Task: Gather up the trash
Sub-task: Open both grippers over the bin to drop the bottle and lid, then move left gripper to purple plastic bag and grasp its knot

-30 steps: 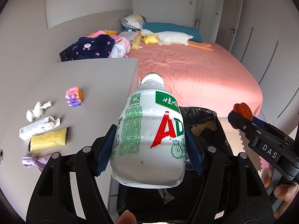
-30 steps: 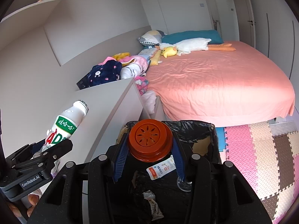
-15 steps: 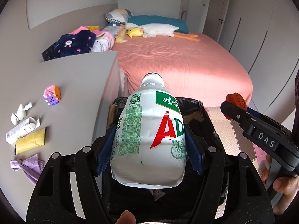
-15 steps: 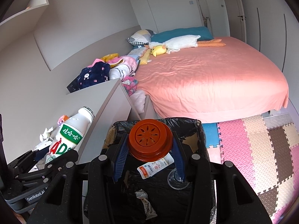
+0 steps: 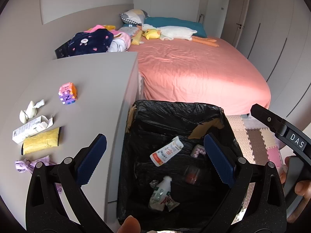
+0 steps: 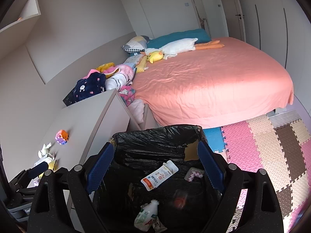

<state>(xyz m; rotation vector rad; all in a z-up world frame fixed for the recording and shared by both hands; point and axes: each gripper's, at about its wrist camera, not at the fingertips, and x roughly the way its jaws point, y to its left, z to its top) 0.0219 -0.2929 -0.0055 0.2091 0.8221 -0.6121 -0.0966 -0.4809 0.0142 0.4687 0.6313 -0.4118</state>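
A bin lined with a black bag (image 5: 175,108) (image 6: 155,134) stands beside the grey desk. My left gripper (image 5: 155,161) is open and empty above the bin. My right gripper (image 6: 155,165) is open and empty above it too. The white AD bottle (image 5: 160,194) (image 6: 145,217) lies at the bottom of the bin. The orange-lidded clear item (image 5: 192,174) (image 6: 179,201) lies blurred inside beside it. A white pouch (image 5: 167,151) (image 6: 159,174) and a small pink pack (image 5: 198,150) also lie in the bin.
The grey desk (image 5: 97,81) holds a yellow wrapper (image 5: 41,142), a white carton (image 5: 29,129), crumpled tissue (image 5: 30,110), a purple wrapper (image 5: 31,164) and a toy cube (image 5: 68,93). A pink bed (image 5: 194,71) lies beyond. Foam floor mats (image 6: 262,145) lie at right.
Both grippers have opened. The AD bottle has dropped from my left gripper and the orange-lidded item from my right, both into the bin.
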